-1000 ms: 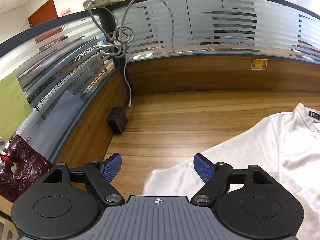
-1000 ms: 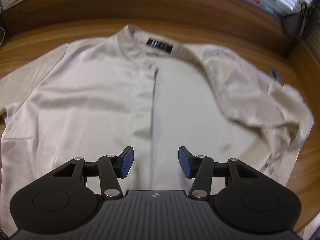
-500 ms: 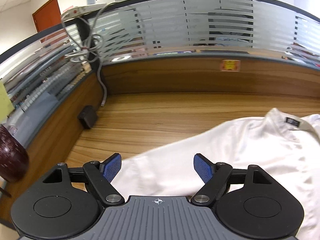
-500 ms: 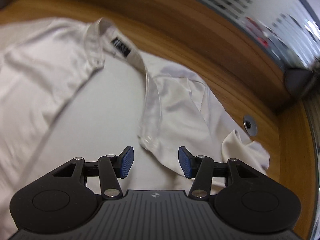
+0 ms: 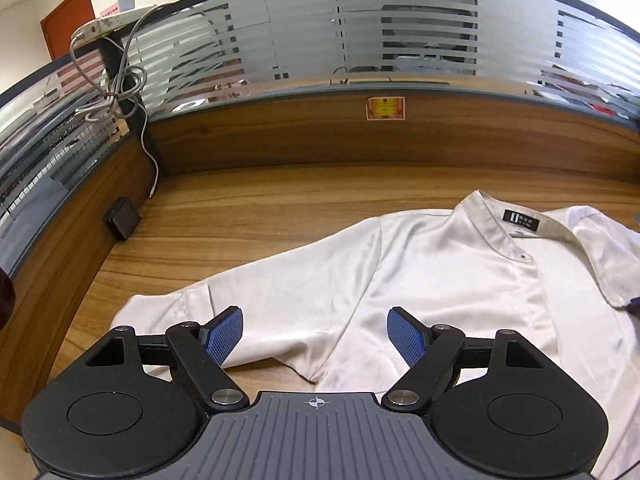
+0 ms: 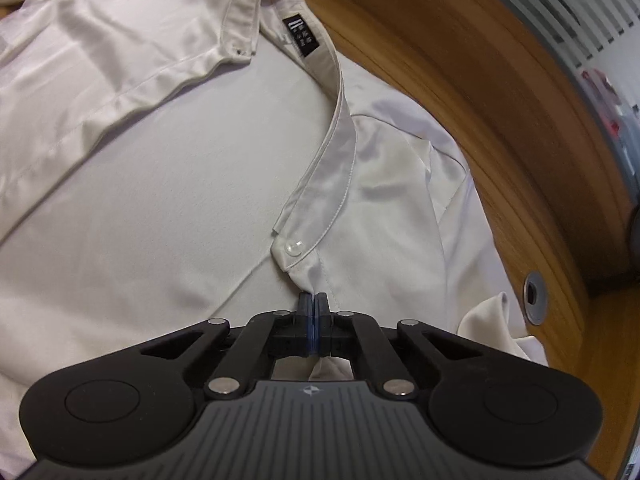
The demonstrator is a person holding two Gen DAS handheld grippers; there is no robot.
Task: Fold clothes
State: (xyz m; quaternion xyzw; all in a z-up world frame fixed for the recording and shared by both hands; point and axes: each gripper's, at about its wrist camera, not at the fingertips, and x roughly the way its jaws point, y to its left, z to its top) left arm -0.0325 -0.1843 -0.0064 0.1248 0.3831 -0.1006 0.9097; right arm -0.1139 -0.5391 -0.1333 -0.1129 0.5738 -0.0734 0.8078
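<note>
A cream-white satin shirt with a band collar lies face up and unbuttoned on the wood-grain desk, its collar toward the desk's back edge, below the wooden back panel and the striped frosted-glass partition. One sleeve stretches toward the desk's left edge; the other is bunched near the right edge beside a grey cable grommet.

The right gripper has just closed its jaws, and its blue pads are clenched on the edge of the shirt's front placket, just below the clear collar button. The left gripper hangs released, jaws wide, over the sleeve and underarm seam on the left side, gripping nothing.

The main risk is the pinch itself. It looks narrow, only a thin strip of slippery cloth sits between the pads, so a quick pull could let the satin slide out. If the pads have caught just the top panel, lifting will peel the front open rather than move the whole shirt. With one side held and the left side free, any drag is likely to skew the garment and wrinkle the flat back panel. The crumpled right sleeve may tuck under and spoil a clean fold. A pull toward the right edge could also snag cloth on the grommet.
</note>
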